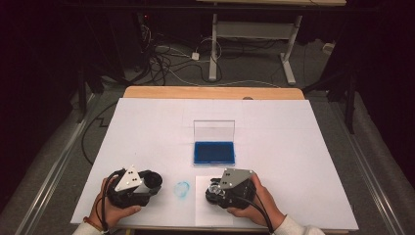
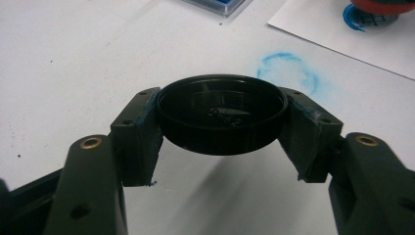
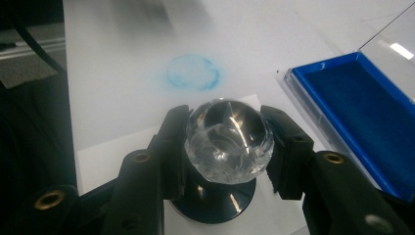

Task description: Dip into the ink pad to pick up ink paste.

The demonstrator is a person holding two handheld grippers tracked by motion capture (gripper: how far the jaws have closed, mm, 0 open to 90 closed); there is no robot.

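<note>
My left gripper [image 2: 221, 128] is shut on a round black cap [image 2: 222, 110], pinched by its rim just above the white table; from above, the left gripper [image 1: 152, 182] sits at the front left. My right gripper [image 3: 226, 149] is shut on the clear faceted knob [image 3: 229, 132] of a stamp, whose dark round base [image 3: 215, 205] stands over a white sheet of paper [image 3: 98, 166]. In the high view the right gripper [image 1: 214, 192] is at the front centre. A blue ink pad [image 1: 214, 152] lies in an open clear case behind it.
A smudged blue ring [image 1: 182, 189] marks the white table cover [image 1: 293, 147] between the two grippers. The case's clear lid [image 1: 214, 130] stands upright behind the pad. The person's hands hold both grippers near the front edge.
</note>
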